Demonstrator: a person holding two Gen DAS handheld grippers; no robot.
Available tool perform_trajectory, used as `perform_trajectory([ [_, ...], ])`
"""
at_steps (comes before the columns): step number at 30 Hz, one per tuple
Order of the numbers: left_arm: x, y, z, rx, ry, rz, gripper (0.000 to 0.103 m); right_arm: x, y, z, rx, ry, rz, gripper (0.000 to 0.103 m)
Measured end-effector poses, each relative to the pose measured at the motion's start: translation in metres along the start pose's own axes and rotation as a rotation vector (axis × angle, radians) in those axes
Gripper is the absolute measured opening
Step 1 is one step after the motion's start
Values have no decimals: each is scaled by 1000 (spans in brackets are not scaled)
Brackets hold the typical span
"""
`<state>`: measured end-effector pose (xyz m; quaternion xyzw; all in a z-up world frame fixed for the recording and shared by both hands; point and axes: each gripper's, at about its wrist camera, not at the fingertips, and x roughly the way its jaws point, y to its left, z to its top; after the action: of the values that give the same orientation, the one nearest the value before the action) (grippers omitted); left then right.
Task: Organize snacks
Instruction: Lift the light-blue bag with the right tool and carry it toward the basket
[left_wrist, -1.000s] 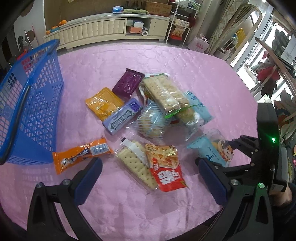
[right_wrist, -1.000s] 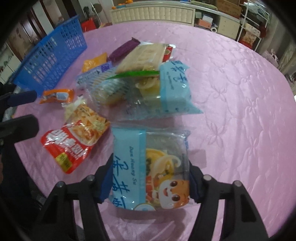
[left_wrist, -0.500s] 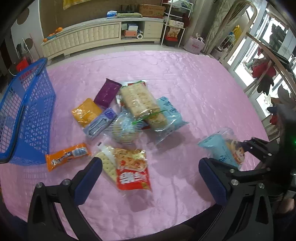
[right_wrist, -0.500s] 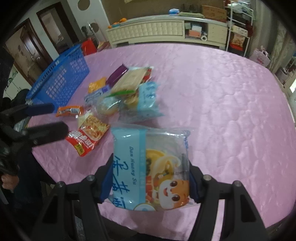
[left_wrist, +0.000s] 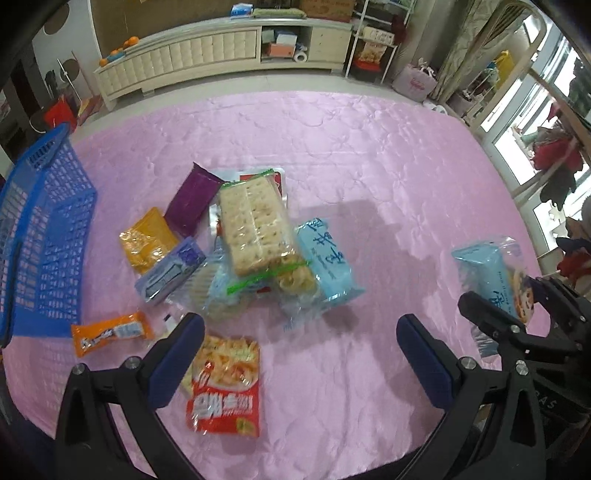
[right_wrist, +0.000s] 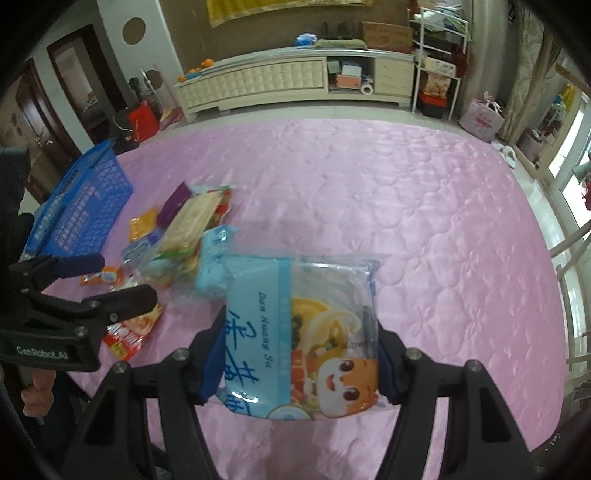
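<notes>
Right gripper clamps the blue snack bag between its pads, lifted above the table's near edge, while the left gripper hangs wide and empty over the red packet.

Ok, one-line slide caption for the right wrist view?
Right gripper holds a light-blue snack packet above the pink tablecloth, snack pile and blue basket beyond.

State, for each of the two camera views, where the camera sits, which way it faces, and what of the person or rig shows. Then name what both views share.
Left wrist: on the left gripper, tilted down at the snack pile; open fingers and the right gripper show.
Right wrist: on the right gripper, tilted down across the table; its pads clamp a blue pack; a hand shows.
Shared: basket, pile, blue pack, table.
</notes>
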<state>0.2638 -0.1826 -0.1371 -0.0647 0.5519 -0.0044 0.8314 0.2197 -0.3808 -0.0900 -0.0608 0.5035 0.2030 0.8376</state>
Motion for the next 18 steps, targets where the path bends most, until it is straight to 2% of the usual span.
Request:
perform_trajectory([
  [7, 39, 5, 9, -69, 61, -13, 103, 22, -15, 5, 42, 14, 10, 70],
  [10, 49, 7, 14, -96, 62, -23, 103, 29, -21, 5, 66, 8, 24, 70],
  [18, 73, 6, 24, -78, 79, 41, 103, 48, -28, 3, 79, 20, 30, 70],
])
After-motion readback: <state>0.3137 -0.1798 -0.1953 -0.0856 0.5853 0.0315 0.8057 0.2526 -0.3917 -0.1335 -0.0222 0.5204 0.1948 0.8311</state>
